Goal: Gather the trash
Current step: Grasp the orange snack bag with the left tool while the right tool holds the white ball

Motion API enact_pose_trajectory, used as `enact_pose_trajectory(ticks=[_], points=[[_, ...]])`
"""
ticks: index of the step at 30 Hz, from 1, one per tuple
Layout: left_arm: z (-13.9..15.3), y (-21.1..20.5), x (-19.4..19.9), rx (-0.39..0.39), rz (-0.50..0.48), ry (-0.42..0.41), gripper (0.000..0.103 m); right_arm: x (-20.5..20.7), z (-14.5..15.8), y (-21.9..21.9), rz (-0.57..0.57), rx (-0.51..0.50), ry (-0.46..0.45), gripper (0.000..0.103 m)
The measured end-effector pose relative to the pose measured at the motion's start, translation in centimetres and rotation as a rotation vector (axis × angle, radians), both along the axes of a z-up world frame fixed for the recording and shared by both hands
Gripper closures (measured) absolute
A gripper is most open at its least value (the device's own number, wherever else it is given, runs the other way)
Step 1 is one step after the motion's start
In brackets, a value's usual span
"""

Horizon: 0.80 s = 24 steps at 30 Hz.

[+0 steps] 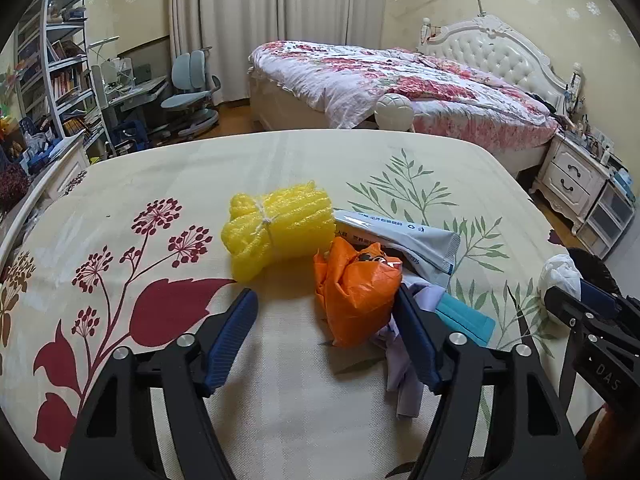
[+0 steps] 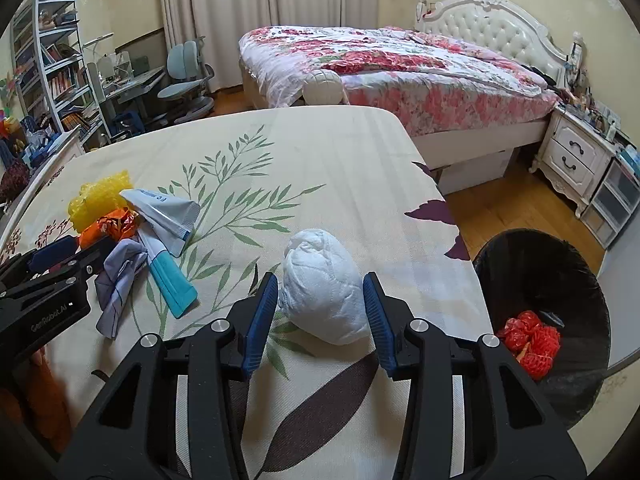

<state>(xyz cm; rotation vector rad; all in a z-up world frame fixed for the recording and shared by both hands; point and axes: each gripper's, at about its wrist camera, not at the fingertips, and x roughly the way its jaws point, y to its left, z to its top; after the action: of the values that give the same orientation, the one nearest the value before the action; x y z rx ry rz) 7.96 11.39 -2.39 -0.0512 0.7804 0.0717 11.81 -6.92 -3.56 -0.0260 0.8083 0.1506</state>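
Right wrist: right gripper [image 2: 320, 304] open, straddling white wad [image 2: 322, 286] left of bin [image 2: 560, 384]. Pick step; next: close, carry over. Left gripper [image 1: 326, 320] open, empty.

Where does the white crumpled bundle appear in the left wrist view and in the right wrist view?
Left wrist view: the white crumpled bundle sits at the far right edge, beside the right gripper.
Right wrist view: it lies at lower centre, between the open fingers.
Shared landmark: the grey-white tube on the floral tablecloth.
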Motion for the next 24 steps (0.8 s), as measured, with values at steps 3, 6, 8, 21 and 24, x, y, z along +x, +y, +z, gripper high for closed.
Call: enact_pose_trajectory(ticks=[3, 6, 8, 21, 24], points=[[-0.4, 0.0, 0.4, -0.017, -0.014, 0.024, 0.054, 0.1, -0.2, -0.1, -0.001, 0.000, 0.003, 0.060], [-0.7, 0.3, 0.6, -0.044, -0.024, 0.044, 0.072, 0.1, -0.3, -0.2, -0.001, 0.003, 0.006, 0.060], [-0.7, 0.4, 0.5, -0.053, -0.026, 0.045, 0.073, 0.0, -0.3, -0.2, -0.002, 0.001, 0.006, 0.061], [0.2, 0.3, -1.5, -0.025, -0.021, -0.003, 0.074, -0.8, 0.2, -0.8, -0.009, 0.005, -0.013, 0.067], [0.4, 0.4, -2.2, -0.023, -0.019, -0.008, 0.074, -1.2, 0.4, -0.8, -0.007, 0.008, -0.019, 0.067]])
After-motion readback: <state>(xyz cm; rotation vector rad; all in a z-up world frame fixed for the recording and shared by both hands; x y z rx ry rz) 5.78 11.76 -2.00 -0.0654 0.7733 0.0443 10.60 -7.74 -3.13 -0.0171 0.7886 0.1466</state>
